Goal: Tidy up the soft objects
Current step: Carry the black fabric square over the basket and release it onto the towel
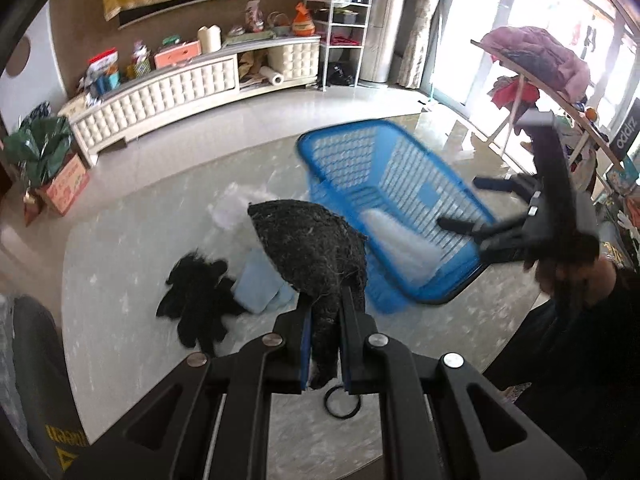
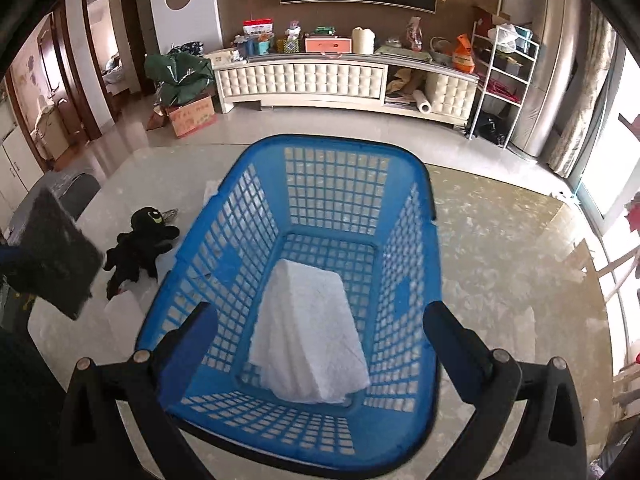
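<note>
My left gripper (image 1: 325, 312) is shut on a dark grey fuzzy cloth (image 1: 312, 248) and holds it lifted above the table; the cloth also shows at the left edge of the right wrist view (image 2: 56, 256). A blue plastic basket (image 1: 340, 148) stands to the right with a white towel (image 1: 400, 240) inside. In the right wrist view the basket (image 2: 332, 152) and white towel (image 2: 308, 332) lie right below my right gripper (image 2: 320, 320), which is open and empty above the basket's near rim. A black plush toy (image 1: 196, 300) (image 2: 140, 244) and a light blue cloth (image 1: 256, 284) lie on the table.
A white fluffy item (image 1: 236, 208) lies beyond the held cloth. A black ring (image 1: 342, 404) lies on the marble table (image 1: 120, 240) near me. A white TV cabinet (image 2: 304, 80), cardboard box (image 2: 192, 116) and wire rack (image 2: 504, 80) stand on the far side of the room.
</note>
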A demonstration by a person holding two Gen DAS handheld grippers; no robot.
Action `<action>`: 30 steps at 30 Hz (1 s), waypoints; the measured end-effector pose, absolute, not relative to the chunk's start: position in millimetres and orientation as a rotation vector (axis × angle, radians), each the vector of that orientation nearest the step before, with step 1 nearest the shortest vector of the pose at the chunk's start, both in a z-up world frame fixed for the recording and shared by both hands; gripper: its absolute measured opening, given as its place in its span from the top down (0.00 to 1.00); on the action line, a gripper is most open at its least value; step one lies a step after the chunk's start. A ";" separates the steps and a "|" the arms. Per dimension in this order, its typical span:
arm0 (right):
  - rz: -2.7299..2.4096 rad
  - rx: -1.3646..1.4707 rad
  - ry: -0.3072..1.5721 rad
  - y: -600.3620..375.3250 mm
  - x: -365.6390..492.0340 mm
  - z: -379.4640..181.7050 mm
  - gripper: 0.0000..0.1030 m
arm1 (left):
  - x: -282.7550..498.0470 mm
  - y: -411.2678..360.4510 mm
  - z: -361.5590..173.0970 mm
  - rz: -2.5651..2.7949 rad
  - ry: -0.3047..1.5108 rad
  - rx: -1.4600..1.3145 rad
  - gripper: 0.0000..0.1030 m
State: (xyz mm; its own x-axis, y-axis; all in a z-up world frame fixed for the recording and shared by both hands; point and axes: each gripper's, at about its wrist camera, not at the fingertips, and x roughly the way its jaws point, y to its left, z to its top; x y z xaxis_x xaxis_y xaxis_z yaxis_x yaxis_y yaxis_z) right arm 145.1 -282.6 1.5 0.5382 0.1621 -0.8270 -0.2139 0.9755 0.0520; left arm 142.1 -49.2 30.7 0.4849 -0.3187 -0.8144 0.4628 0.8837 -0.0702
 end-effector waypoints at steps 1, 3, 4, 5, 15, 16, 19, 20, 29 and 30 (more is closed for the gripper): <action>0.224 -0.056 0.983 -282.0 142.6 3.3 0.00 | 145.3 -55.8 33.8 -0.483 0.948 0.173 0.90; 0.229 -0.056 0.989 -281.7 139.7 2.6 0.00 | 152.6 -71.6 39.8 -0.491 0.944 0.186 0.90; 0.235 -0.053 0.986 -282.4 138.1 3.8 0.00 | 155.4 -76.9 41.8 -0.495 0.945 0.189 0.90; 0.241 -0.047 0.983 -282.7 137.5 4.3 0.00 | 160.3 -84.6 43.4 -0.504 0.947 0.193 0.90; 0.214 0.016 0.939 -301.5 130.7 0.0 0.01 | 201.6 -136.6 33.7 -0.531 0.976 0.265 0.90; 0.207 0.015 0.940 -302.8 131.2 -1.3 0.00 | 203.1 -139.5 32.5 -0.530 0.980 0.268 0.90; 0.190 0.009 0.938 -304.0 132.6 -2.7 0.01 | 218.0 -149.8 24.1 -0.531 0.997 0.273 0.90; 0.187 0.011 0.935 -304.8 132.6 -2.8 0.01 | 222.2 -152.2 21.2 -0.530 1.002 0.275 0.90; 0.189 0.059 0.970 -305.7 141.2 -8.8 0.01 | 254.6 -183.8 -13.1 -0.542 1.051 0.360 0.90; 0.193 0.070 0.978 -305.8 142.5 -9.5 0.01 | 258.2 -186.0 -15.5 -0.540 1.051 0.361 0.90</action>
